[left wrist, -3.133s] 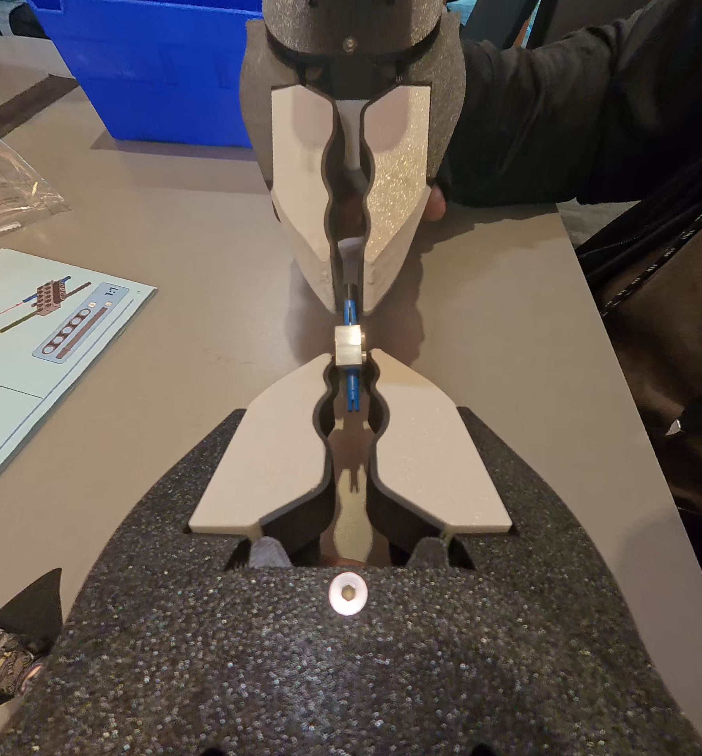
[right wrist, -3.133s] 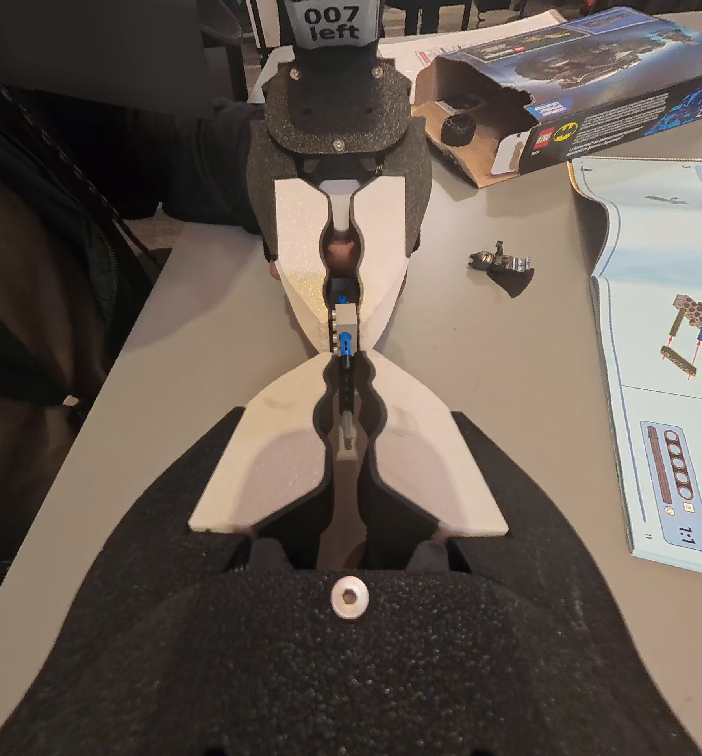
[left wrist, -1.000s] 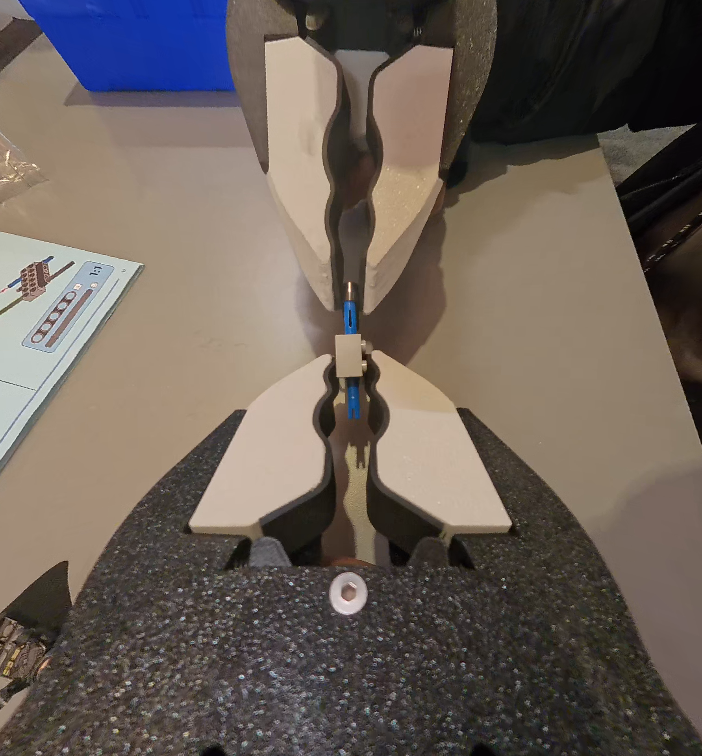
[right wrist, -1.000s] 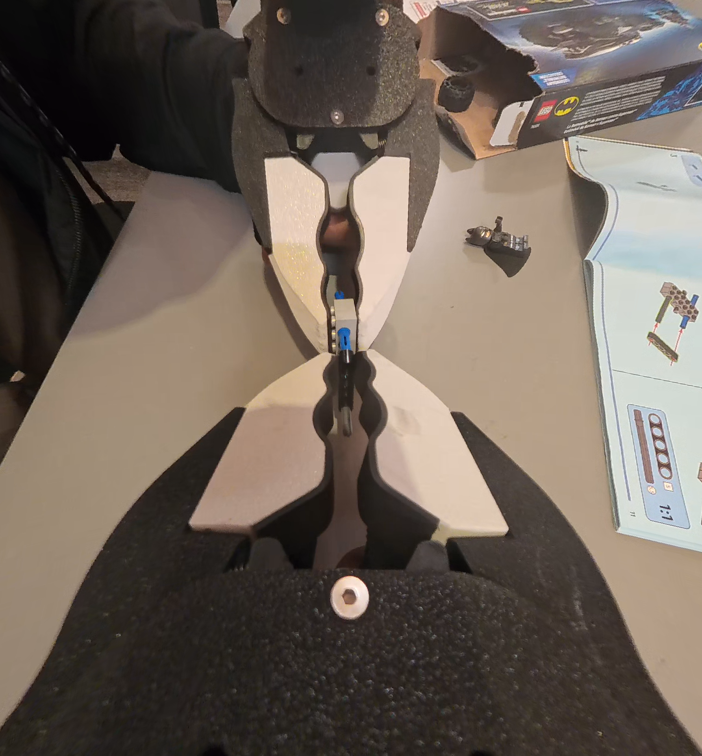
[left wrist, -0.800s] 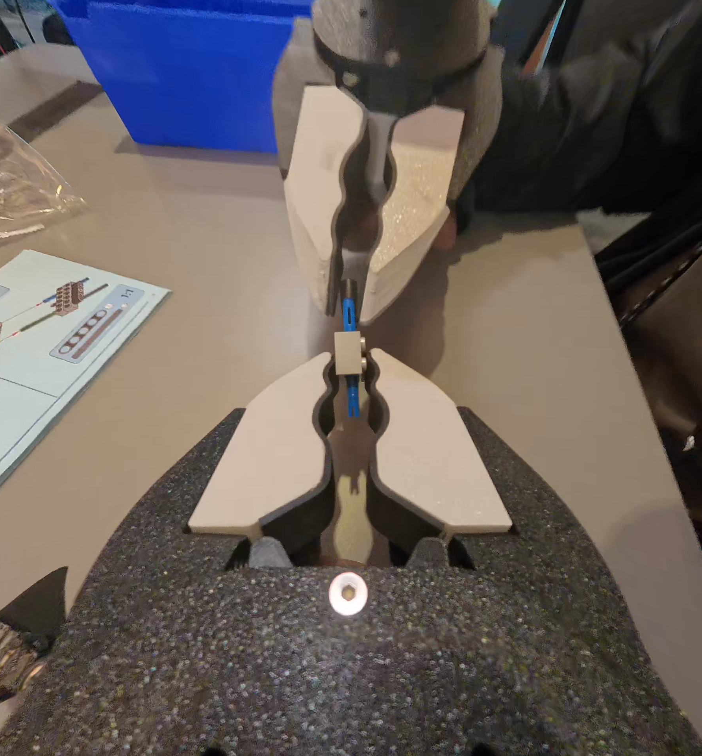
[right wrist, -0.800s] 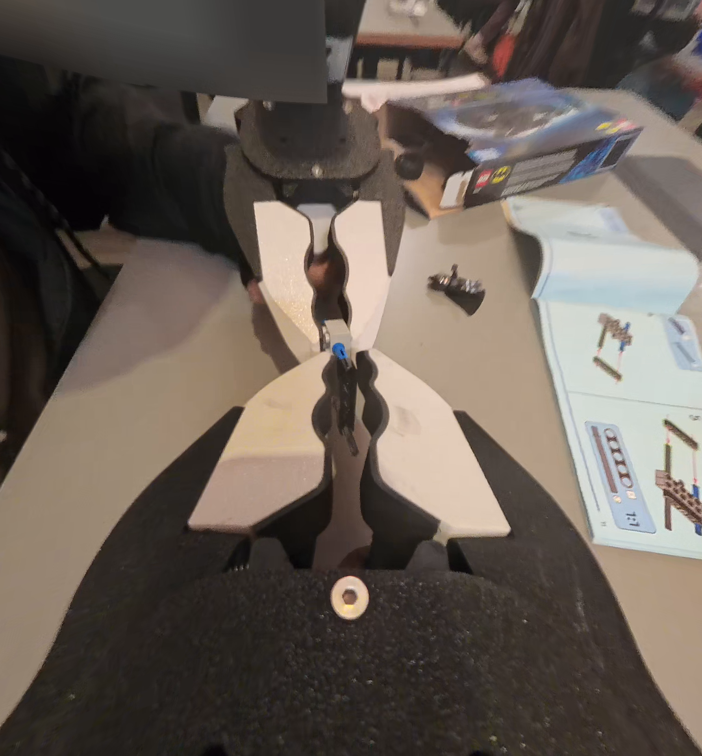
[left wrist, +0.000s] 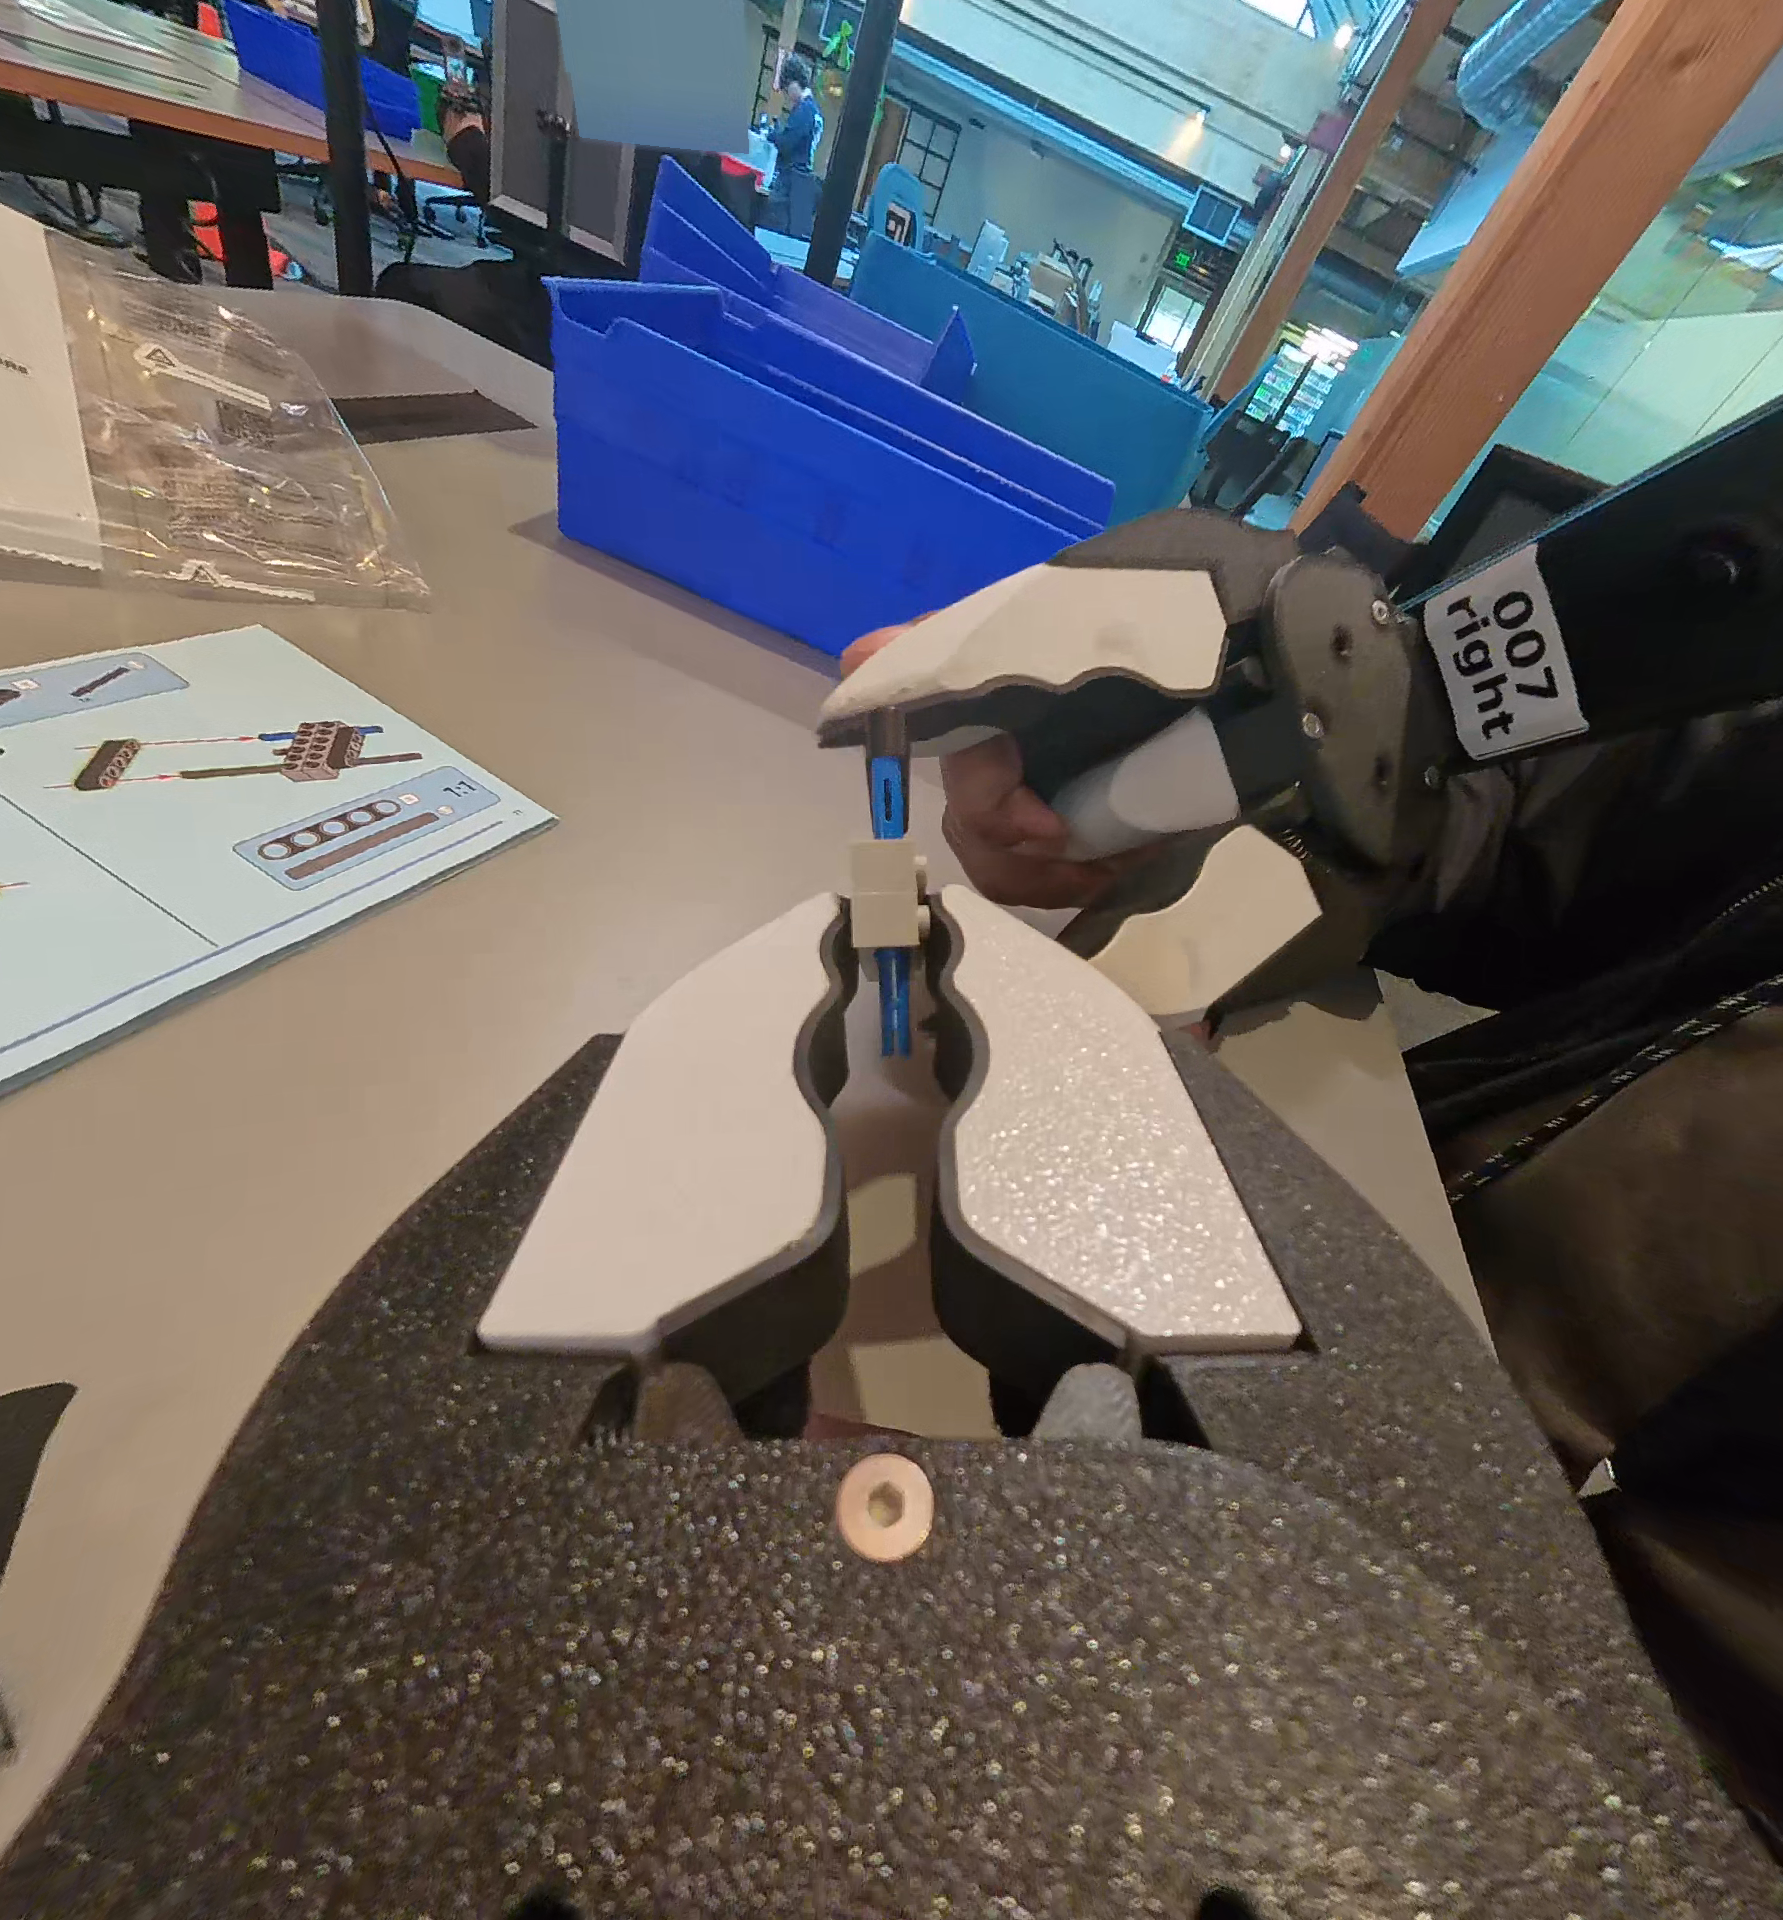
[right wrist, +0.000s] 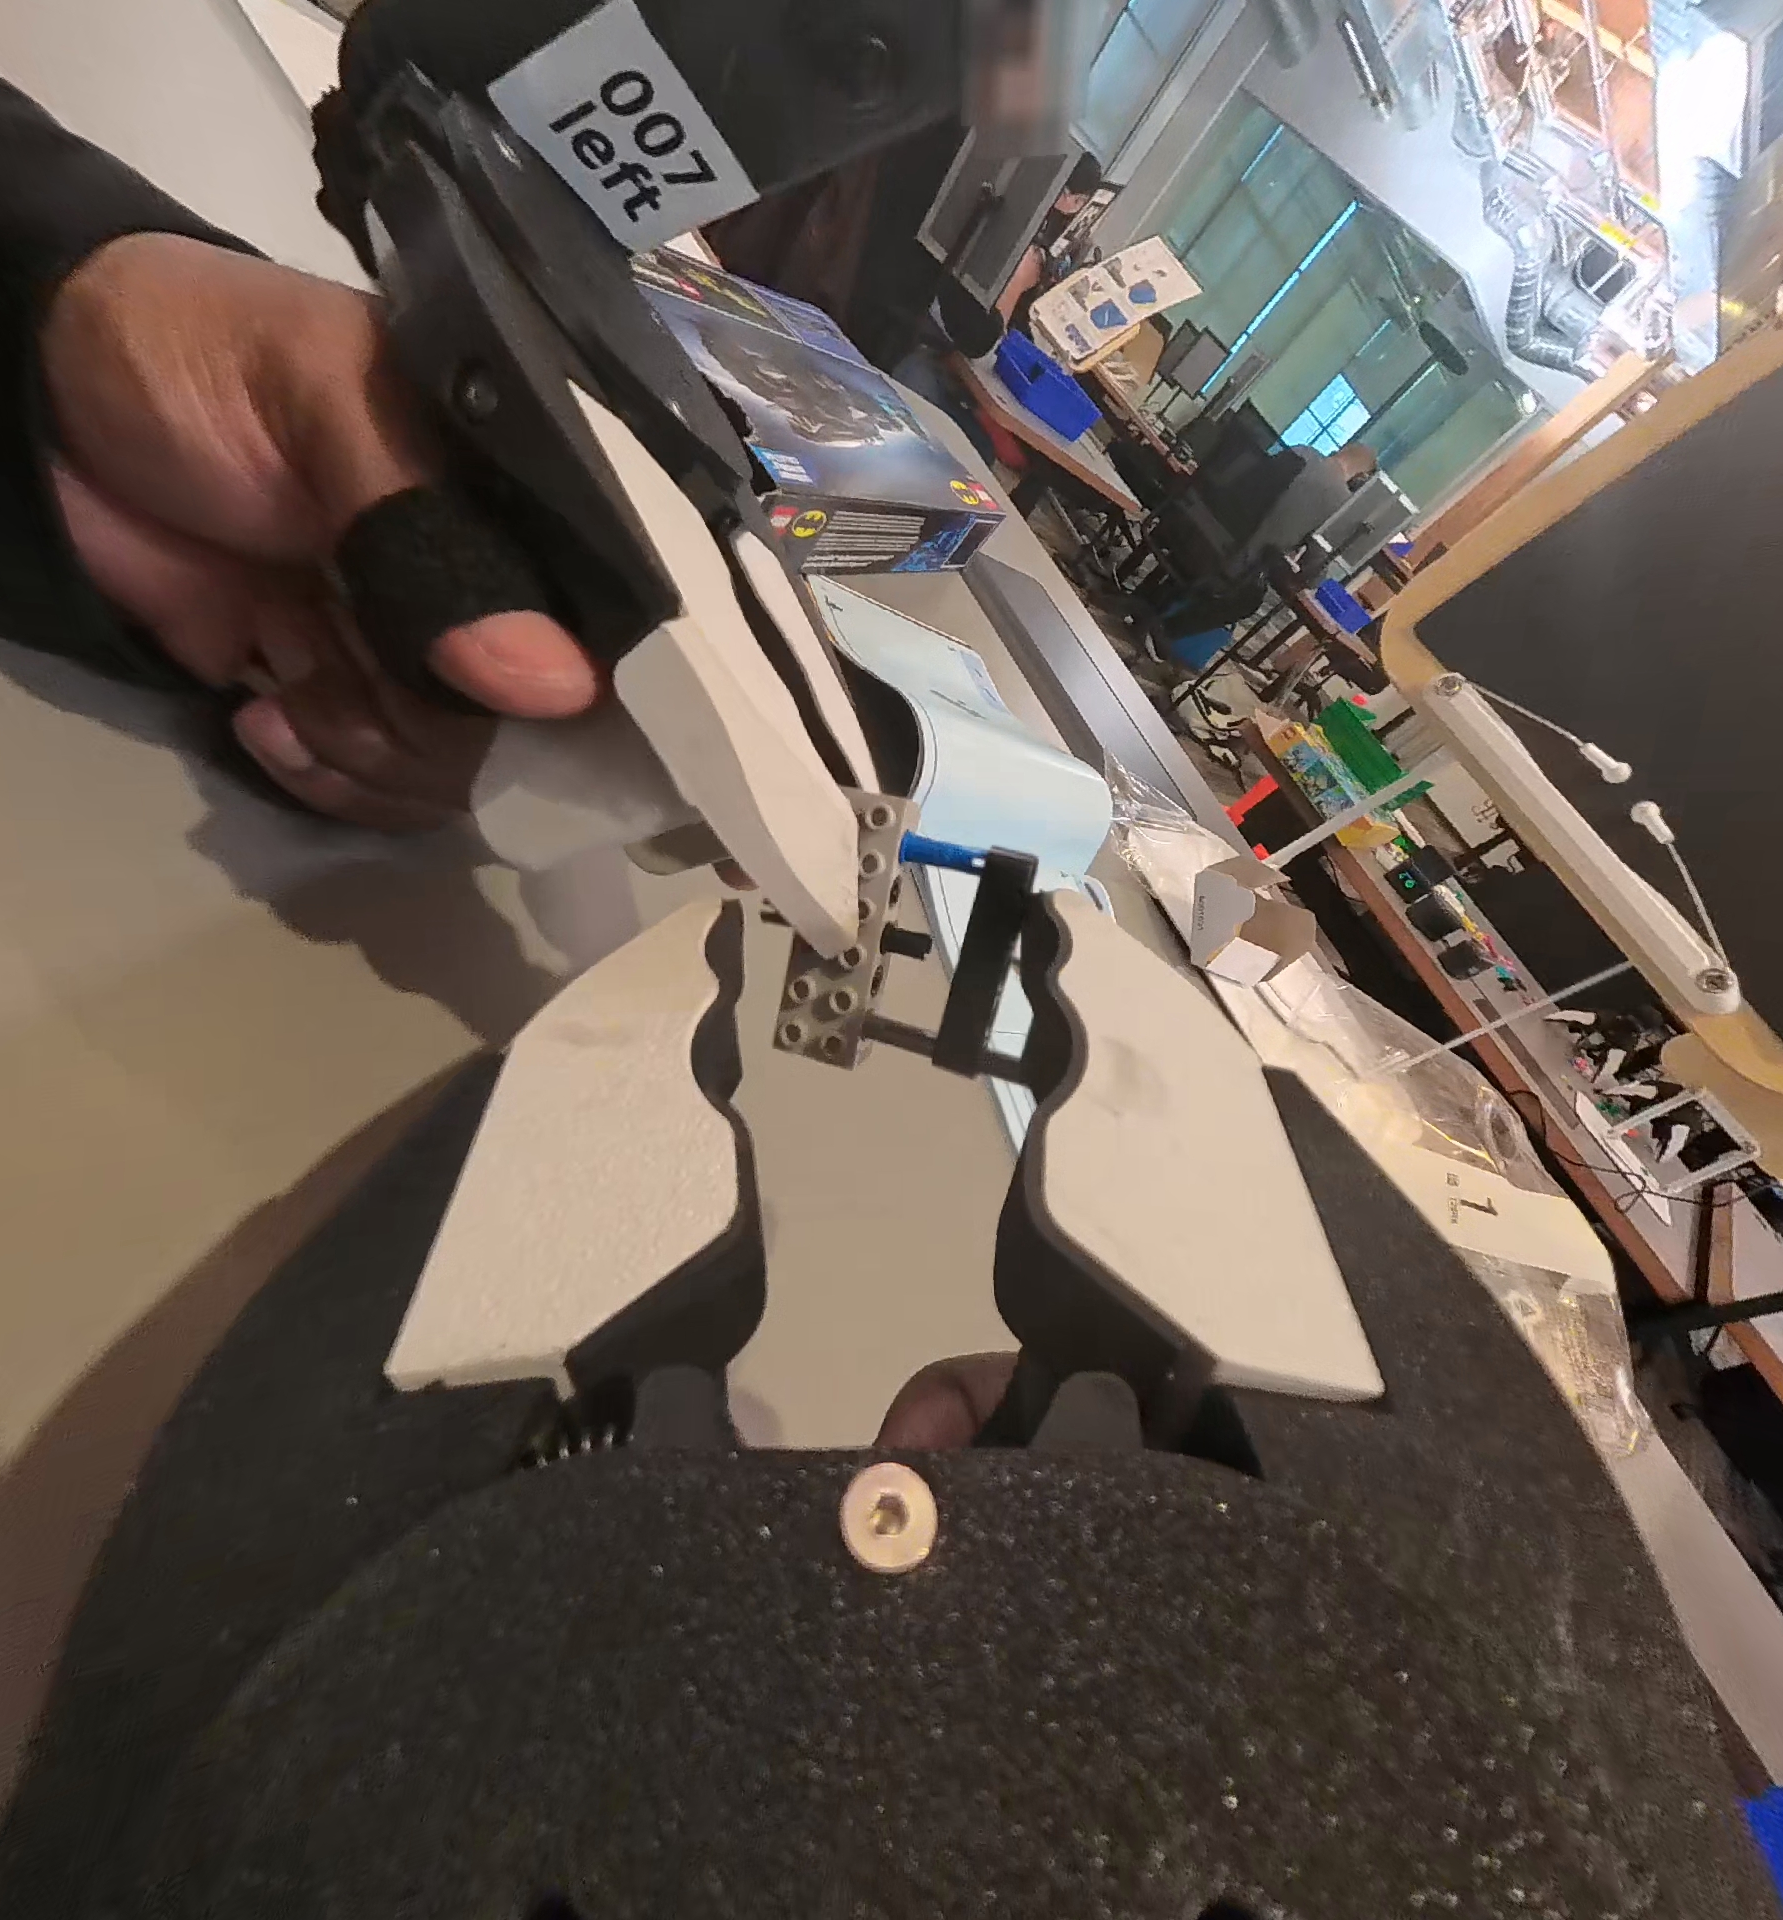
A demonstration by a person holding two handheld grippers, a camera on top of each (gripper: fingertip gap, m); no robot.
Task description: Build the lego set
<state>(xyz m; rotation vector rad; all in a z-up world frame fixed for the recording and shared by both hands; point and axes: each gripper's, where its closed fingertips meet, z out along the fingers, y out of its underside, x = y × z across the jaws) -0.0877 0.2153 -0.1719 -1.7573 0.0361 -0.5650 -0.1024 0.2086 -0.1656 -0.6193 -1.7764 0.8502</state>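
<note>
My left gripper (left wrist: 887, 920) is shut on a grey studded brick (left wrist: 884, 896), held above the table (left wrist: 451, 1039). A blue pin (left wrist: 885, 795) runs through the brick up to a black beam (left wrist: 887, 732). The right gripper lies on its side there, and its upper finger (left wrist: 1022, 665) rests against the beam's end. In the right wrist view my right gripper (right wrist: 887, 935) is open wide. The brick (right wrist: 835, 997), blue pin (right wrist: 944, 852) and black beam (right wrist: 986, 956) stand between its fingers. The beam is close to the right finger (right wrist: 1126, 1039) and the left finger is clear of the brick. The left gripper (right wrist: 830, 914) pinches the brick.
A blue bin (left wrist: 814, 468) stands behind. An open instruction booklet (left wrist: 191, 810) and clear plastic bags (left wrist: 222, 457) lie to the left. A dark toy box (right wrist: 845, 457) and the booklet's curled page (right wrist: 1001, 769) lie beyond the left gripper. A person's hands hold both grippers. Left and right tips are no more than a few centimetres apart.
My right gripper has opened off the black beam and rolled onto its side. Both grippers have tilted up from the table. The brick with pin and beam has stayed in my left gripper.
</note>
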